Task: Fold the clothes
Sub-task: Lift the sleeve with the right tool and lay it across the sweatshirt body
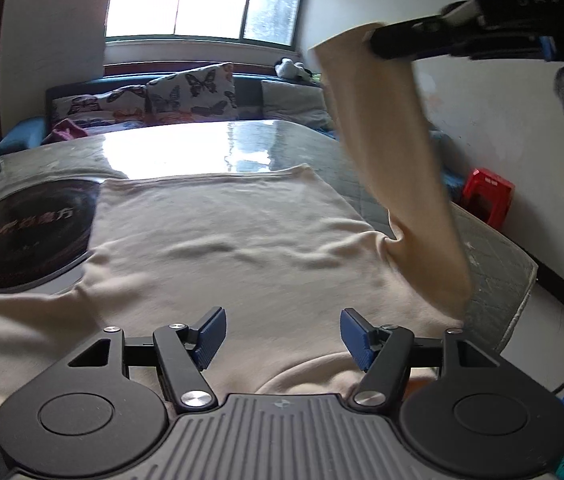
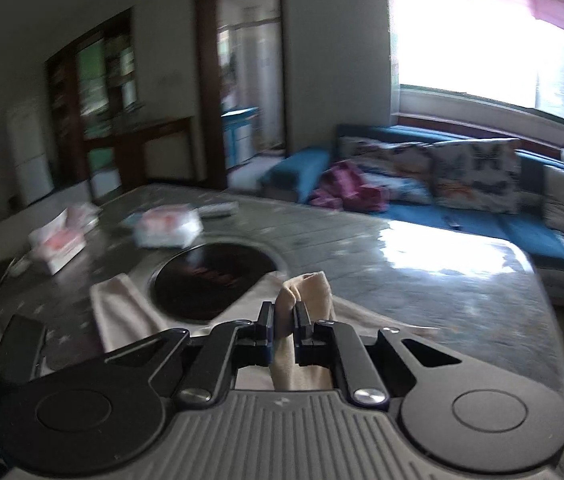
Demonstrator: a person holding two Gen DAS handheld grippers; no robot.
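One beige shirt point(image 1: 218, 240) flat under the open left hand-held gripper point(image 1: 282, 336), sleeve point(image 2: 309, 284) pinched in the right hand-held gripper point(image 2: 283, 320)

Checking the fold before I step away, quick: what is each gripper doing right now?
Left gripper: open, fingers apart above the beige garment, holding nothing.
Right gripper: shut on the garment's sleeve, lifted off the table.

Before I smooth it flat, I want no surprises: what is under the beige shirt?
The beige shirt lies on the grey table, overlapping the edge of the round black inset. Whatever else lies beneath the cloth is covered.
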